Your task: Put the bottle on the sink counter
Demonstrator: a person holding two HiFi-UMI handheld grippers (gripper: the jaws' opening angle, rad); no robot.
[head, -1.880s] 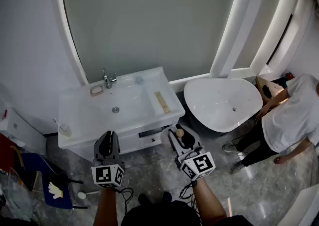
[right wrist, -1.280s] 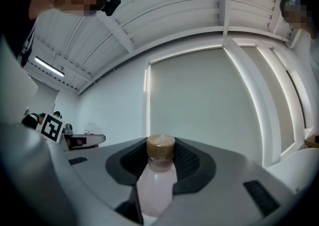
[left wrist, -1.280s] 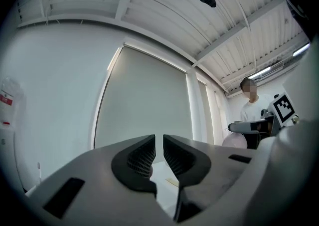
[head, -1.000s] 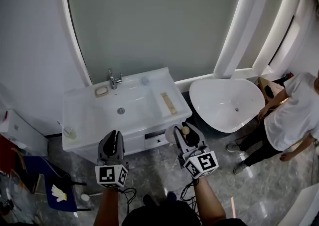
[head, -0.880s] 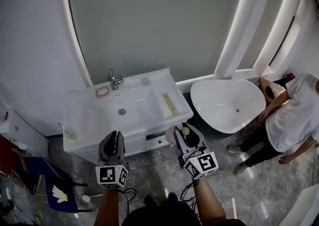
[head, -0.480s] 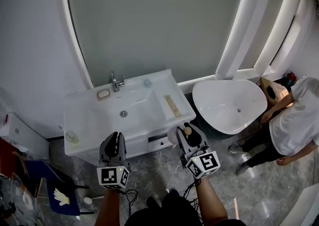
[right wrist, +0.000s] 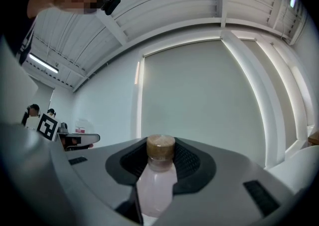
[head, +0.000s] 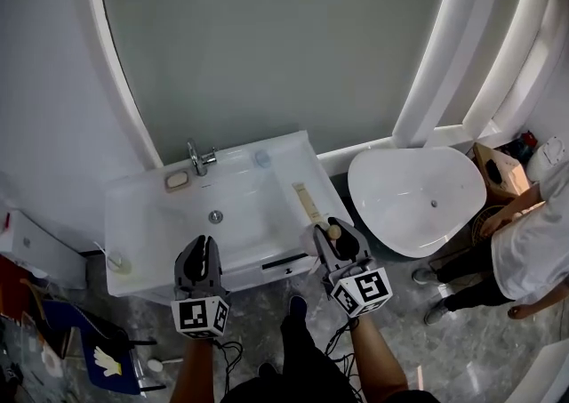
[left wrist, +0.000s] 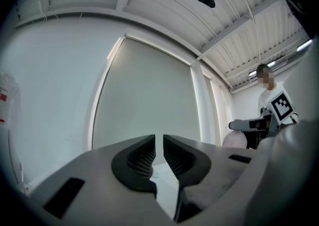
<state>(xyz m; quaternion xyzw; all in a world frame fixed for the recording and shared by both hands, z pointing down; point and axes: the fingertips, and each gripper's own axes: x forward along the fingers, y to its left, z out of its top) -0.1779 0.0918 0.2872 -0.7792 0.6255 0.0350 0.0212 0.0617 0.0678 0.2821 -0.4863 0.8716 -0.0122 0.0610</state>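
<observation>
Pale pink bottle [right wrist: 155, 190] with brown cap [right wrist: 160, 146]; white sink counter [head: 142, 205]; grey marbled floor [head: 267, 303]

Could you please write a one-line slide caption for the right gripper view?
Right gripper clamped on the neck of a pale pink, brown-capped bottle.

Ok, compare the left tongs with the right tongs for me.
The right tongs are closed on a pale bottle with a brown cap; the left tongs hold nothing, jaws nearly together. In the head view the right tongs sit near the sink counter's right front corner, the left tongs near the middle of its front edge. Both point toward the counter.
</observation>
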